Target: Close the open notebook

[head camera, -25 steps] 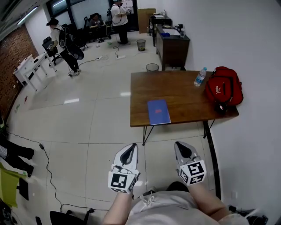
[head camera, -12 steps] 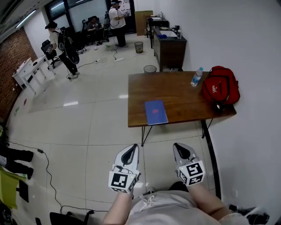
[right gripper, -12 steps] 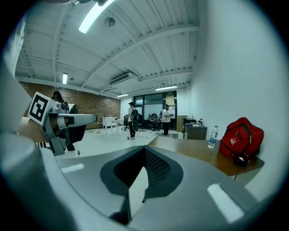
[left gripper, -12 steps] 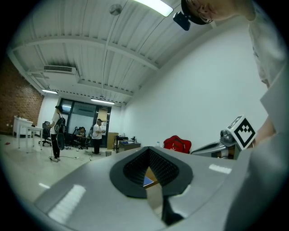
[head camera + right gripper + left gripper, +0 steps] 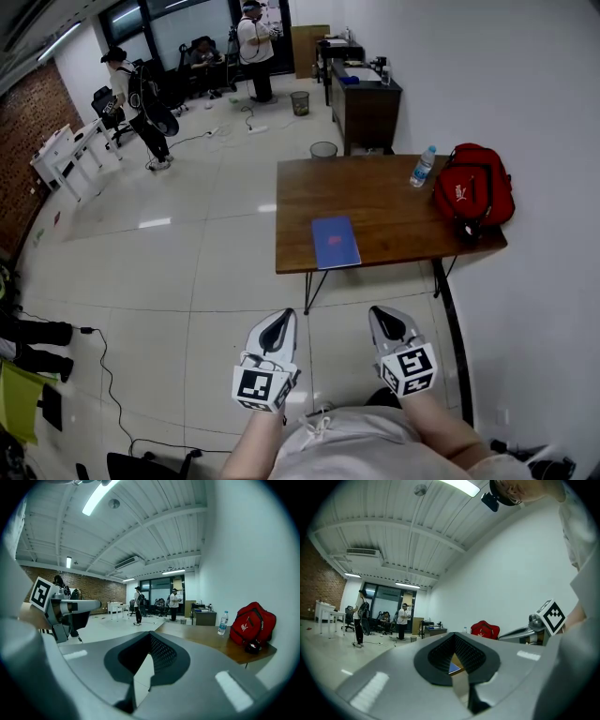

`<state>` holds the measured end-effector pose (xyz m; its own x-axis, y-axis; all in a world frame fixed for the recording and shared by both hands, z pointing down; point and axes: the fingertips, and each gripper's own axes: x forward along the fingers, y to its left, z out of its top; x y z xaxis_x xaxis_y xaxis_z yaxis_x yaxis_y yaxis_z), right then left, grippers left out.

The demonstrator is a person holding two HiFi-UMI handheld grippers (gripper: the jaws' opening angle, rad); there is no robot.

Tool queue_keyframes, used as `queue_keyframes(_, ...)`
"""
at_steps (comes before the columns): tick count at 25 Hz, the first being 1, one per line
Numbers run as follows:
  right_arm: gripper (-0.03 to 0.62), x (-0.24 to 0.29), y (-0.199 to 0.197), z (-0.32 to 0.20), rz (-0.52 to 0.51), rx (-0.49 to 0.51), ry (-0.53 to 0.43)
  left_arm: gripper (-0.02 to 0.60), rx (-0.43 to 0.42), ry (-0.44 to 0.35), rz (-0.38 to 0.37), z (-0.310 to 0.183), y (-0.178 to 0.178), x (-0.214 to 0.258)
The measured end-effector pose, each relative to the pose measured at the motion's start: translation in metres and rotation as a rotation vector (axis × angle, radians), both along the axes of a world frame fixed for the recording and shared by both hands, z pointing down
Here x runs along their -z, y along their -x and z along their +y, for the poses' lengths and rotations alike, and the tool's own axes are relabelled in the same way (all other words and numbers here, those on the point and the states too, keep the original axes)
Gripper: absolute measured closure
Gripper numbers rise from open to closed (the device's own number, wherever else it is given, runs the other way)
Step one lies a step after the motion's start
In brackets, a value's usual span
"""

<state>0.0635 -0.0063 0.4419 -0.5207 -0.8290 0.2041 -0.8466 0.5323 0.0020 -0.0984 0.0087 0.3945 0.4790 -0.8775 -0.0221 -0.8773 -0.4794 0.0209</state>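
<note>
Head view: my left claw (image 5: pixel 277 321) and right claw (image 5: pixel 388 317) both sit pinched together, empty, side by side over open floor (image 5: pixel 216 272) — well short of the table (image 5: pixel 384 192). The blue notebook (image 5: pixel 335 243) lies flat by the table's near edge, toward its left corner; the red backpack (image 5: pixel 473 186) crowds the right edge.
</note>
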Motion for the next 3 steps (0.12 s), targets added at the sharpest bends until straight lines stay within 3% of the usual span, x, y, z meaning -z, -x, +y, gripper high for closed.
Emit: queue_keyframes(3, 0.589, -0.0004, -0.0036, -0.0016, 0.000, -0.002, 0.001, 0.577, -0.003, 0.008, 0.006, -0.0011, -0.0026, -0.0028)
